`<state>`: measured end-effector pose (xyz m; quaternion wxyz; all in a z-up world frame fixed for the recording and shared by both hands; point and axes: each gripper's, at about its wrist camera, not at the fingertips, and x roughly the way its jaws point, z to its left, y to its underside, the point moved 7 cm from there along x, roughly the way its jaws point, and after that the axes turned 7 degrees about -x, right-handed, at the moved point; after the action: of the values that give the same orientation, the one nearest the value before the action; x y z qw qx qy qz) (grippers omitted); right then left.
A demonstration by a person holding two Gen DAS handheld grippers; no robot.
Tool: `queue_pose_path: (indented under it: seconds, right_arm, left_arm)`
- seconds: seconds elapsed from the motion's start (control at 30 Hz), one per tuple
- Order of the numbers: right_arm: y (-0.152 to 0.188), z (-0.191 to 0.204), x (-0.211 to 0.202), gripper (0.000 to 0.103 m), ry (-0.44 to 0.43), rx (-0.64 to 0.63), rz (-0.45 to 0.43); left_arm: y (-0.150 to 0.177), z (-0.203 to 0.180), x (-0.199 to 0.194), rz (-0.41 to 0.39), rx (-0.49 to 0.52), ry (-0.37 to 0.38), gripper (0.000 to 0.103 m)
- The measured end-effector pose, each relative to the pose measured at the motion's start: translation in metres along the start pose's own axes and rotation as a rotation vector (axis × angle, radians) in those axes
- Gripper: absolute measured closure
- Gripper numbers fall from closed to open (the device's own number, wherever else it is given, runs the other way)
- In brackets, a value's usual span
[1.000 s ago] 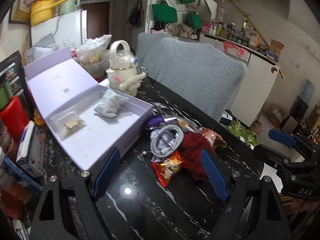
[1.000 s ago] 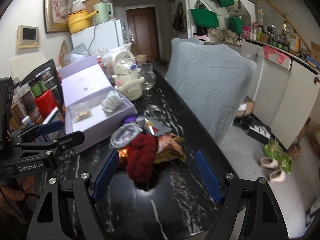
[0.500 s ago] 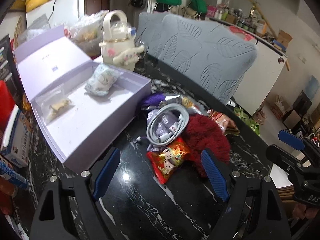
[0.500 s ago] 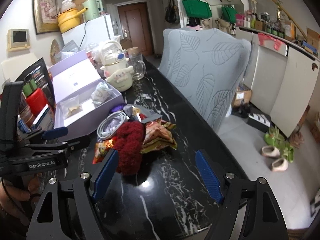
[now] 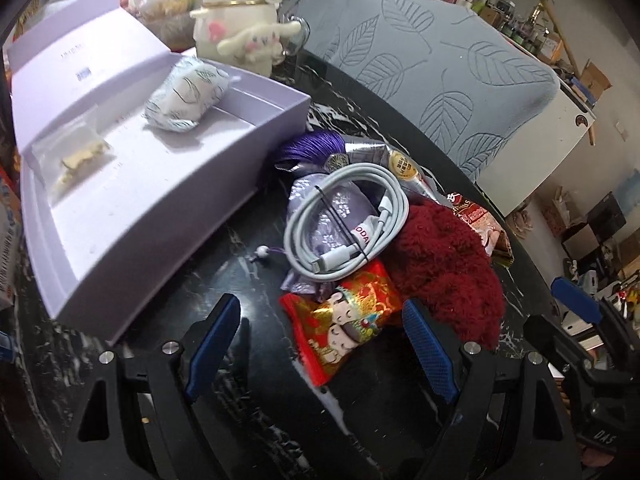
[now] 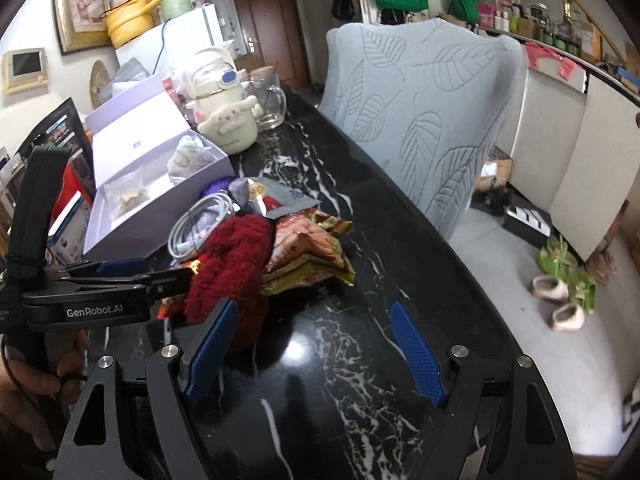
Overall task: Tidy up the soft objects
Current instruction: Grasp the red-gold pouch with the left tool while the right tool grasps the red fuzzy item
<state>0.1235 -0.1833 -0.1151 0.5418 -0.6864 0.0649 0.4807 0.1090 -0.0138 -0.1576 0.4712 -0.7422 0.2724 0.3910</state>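
A pile of small things lies on the black marble table (image 5: pixel 224 264): a fluffy dark red cloth (image 5: pixel 448 264) (image 6: pixel 236 264), a coiled white cable (image 5: pixel 348 224) (image 6: pixel 200 220) on a lilac pouch (image 5: pixel 332 208), a red snack packet (image 5: pixel 348 320), more snack packets (image 6: pixel 308 248) and a purple bundle (image 5: pixel 316 148). An open lilac box (image 5: pixel 132 196) (image 6: pixel 132 184) holds a leaf-print soft bundle (image 5: pixel 188 96) and a small clear bag (image 5: pixel 76 160). My left gripper (image 5: pixel 320 348) (image 6: pixel 156 272) hangs open just in front of the red packet. My right gripper (image 6: pixel 312 348) (image 5: pixel 576 300) stands open, its left finger beside the red cloth.
A cream plush-covered kettle (image 6: pixel 224 116) and a glass mug (image 6: pixel 268 100) stand beyond the box. A grey leaf-pattern chair (image 6: pixel 420 120) lines the table's right edge. Boxes and bottles (image 6: pixel 60 184) crowd the left side. A hand (image 6: pixel 24 380) holds the left gripper's handle.
Both grippers have dropped toward the table and closed in on the pile, which now looks larger. The left gripper has tilted further down. Neither gripper's opening has changed.
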Motion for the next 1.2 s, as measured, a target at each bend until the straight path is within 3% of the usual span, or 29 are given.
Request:
queue_pose_path:
  seconds: [0.33,0.37,0.4,0.47,0.57,0.93,1.2]
  right_arm:
    - [0.006,-0.015,0.004,0.023,0.012,0.030,0.008]
    - [0.007,-0.015,0.004,0.023,0.012,0.032,0.009]
    - [0.007,-0.015,0.005,0.023,0.011,0.033,0.009]
    - [0.008,-0.014,0.005,0.023,0.007,0.030,0.011]
    - [0.008,-0.010,0.006,0.023,0.000,0.022,0.013]
    - [0.008,0.001,0.001,0.023,-0.038,0.009,-0.001]
    - [0.004,0.019,0.004,0.023,-0.114,0.002,-0.016]
  left_arm:
    - [0.003,-0.007,0.020,0.034,-0.008,-0.012,0.020]
    - [0.003,-0.006,0.020,0.031,-0.009,-0.012,0.028]
    - [0.003,-0.006,0.020,0.026,-0.008,-0.011,0.045]
    - [0.005,-0.008,0.017,0.015,0.005,0.004,0.051]
    - [0.012,-0.014,0.014,0.008,0.070,-0.015,0.051]
    - [0.020,0.000,-0.014,0.003,0.063,0.012,0.051]
    - [0.036,0.016,-0.025,-0.004,0.082,-0.044,0.051]
